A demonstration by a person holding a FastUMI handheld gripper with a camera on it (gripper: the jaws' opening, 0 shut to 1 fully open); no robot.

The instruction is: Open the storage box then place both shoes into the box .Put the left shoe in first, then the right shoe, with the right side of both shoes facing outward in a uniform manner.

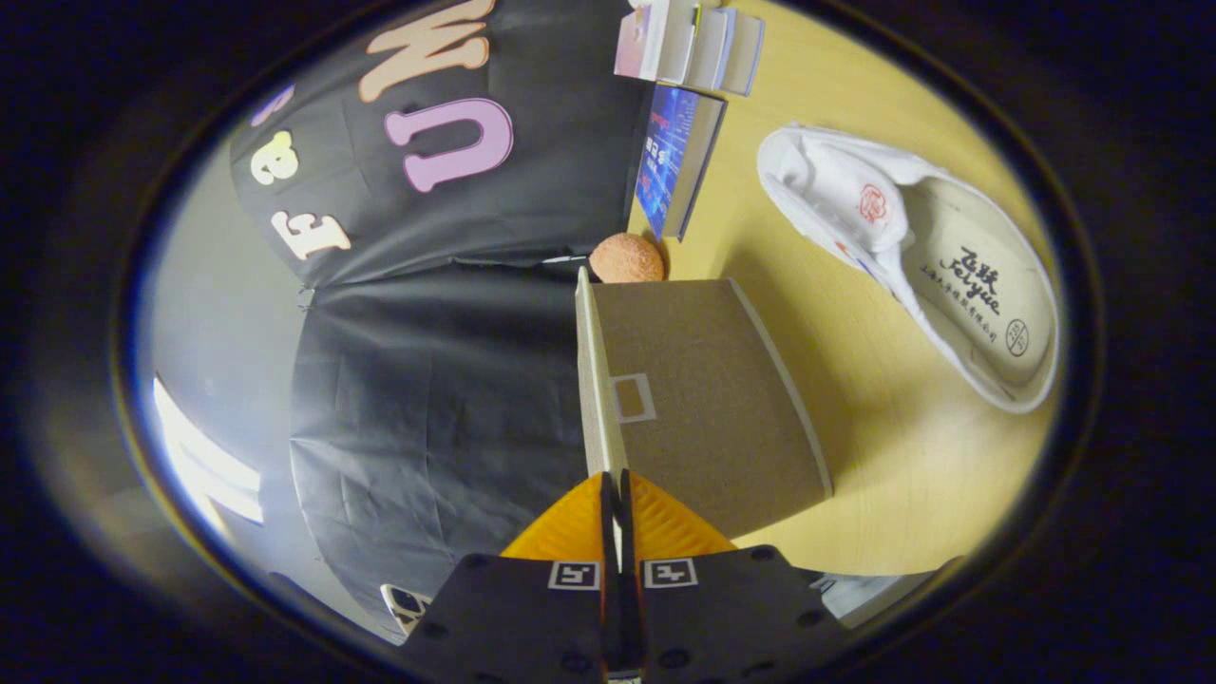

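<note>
The brown cardboard lid of the storage box stands just ahead of my fingers, with a small pale rectangle on its face. My gripper is shut on the lid's thin front lip, one finger on each side of it. The view is rolled sideways, so the wooden table appears upright beyond the lid. A white canvas shoe lies on the table past the lid, its opening and printed insole facing me. The box body under the lid is hidden.
An orange textured ball rests at the lid's far end against the booth cloth. A blue book and a stack of books lie beyond it. A white sheet lies beside my fingers.
</note>
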